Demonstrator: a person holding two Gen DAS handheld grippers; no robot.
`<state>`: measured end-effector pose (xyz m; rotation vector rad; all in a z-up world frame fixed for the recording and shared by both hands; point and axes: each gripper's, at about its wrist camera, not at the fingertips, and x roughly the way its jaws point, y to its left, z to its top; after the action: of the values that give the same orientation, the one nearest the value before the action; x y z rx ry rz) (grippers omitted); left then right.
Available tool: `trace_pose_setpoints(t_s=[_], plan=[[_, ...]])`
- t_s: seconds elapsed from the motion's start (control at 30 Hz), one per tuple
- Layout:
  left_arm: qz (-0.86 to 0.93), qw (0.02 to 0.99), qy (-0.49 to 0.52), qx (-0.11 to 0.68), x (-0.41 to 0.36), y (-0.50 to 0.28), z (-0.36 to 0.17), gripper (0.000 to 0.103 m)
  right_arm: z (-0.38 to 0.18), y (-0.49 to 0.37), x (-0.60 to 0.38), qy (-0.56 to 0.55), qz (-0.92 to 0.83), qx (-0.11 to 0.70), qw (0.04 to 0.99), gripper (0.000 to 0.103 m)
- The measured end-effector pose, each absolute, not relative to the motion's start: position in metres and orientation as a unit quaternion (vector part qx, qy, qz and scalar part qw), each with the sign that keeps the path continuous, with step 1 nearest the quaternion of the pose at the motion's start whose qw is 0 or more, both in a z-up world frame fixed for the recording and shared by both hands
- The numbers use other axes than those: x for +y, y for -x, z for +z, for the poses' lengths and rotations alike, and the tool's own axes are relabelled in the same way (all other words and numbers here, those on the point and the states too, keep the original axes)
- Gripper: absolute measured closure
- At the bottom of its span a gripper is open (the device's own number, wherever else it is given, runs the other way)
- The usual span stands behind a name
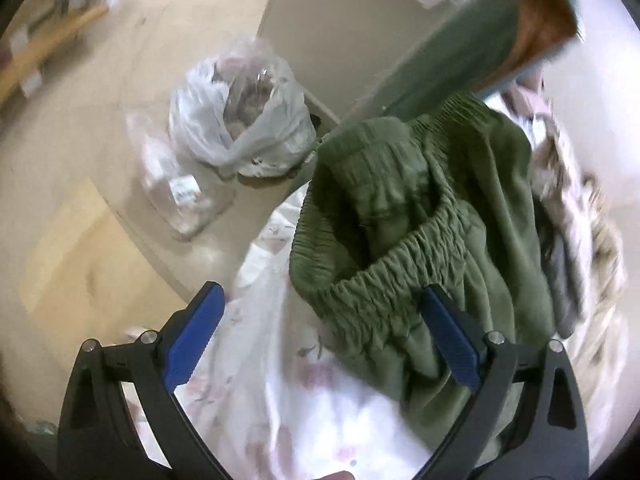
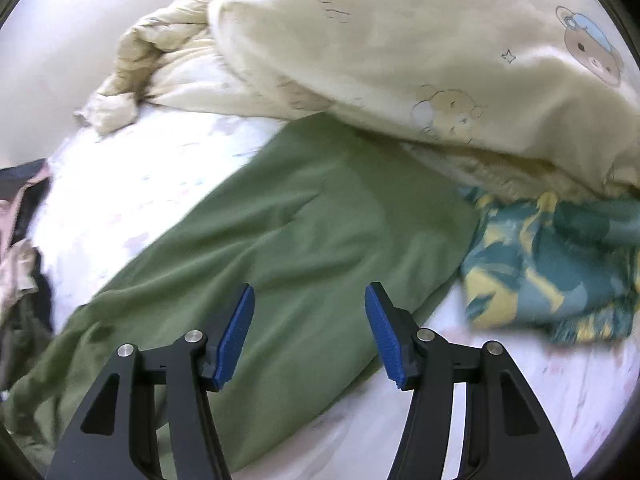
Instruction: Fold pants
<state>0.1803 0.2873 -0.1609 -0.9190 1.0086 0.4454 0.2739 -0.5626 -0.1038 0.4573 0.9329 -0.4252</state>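
Olive green pants lie on a white floral bed sheet (image 1: 276, 344). In the left wrist view their gathered elastic waistband (image 1: 384, 276) is bunched at the bed's edge. My left gripper (image 1: 320, 320) is open, its blue pads wide apart just in front of the waistband, the right pad (image 1: 448, 336) over the fabric. In the right wrist view the pants legs (image 2: 288, 232) stretch flat diagonally across the sheet (image 2: 132, 196). My right gripper (image 2: 310, 332) is open just above the leg fabric, holding nothing.
A cream bear-print duvet (image 2: 420, 52) is heaped behind the pants legs. A teal and yellow patterned cloth (image 2: 556, 264) lies to the right. Other garments (image 1: 576, 216) pile beside the waistband. A plastic bag (image 1: 240, 120) sits on the floor beside the bed.
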Motion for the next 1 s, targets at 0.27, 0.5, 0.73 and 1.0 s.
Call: trace_pose_setpoints(t_s=[0.27,0.5,0.73,1.0], plan=[[0.185,0.748,0.486,0.413,0.257,-0.178,-0.163,0.006,-0.120,-0.264,-0.524,-0.270,-0.181,0.467,0.822,0.039],[0.182,0.753,0.474,0.419,0.265,-0.226,-0.190,0.009,-0.122,-0.249,-0.515,-0.303,-0.171,0.475,0.808,0.039],[0.159,0.834,0.376,0.371,0.248,-0.256,-0.152,0.045,-0.124,-0.239,-0.538,-0.326,-0.192,0.465,0.800,0.039],[0.166,0.829,0.371,0.385,0.255,-0.259,-0.148,0.092,-0.126,-0.221,-0.601,-0.401,-0.188,0.409,0.798,0.039]])
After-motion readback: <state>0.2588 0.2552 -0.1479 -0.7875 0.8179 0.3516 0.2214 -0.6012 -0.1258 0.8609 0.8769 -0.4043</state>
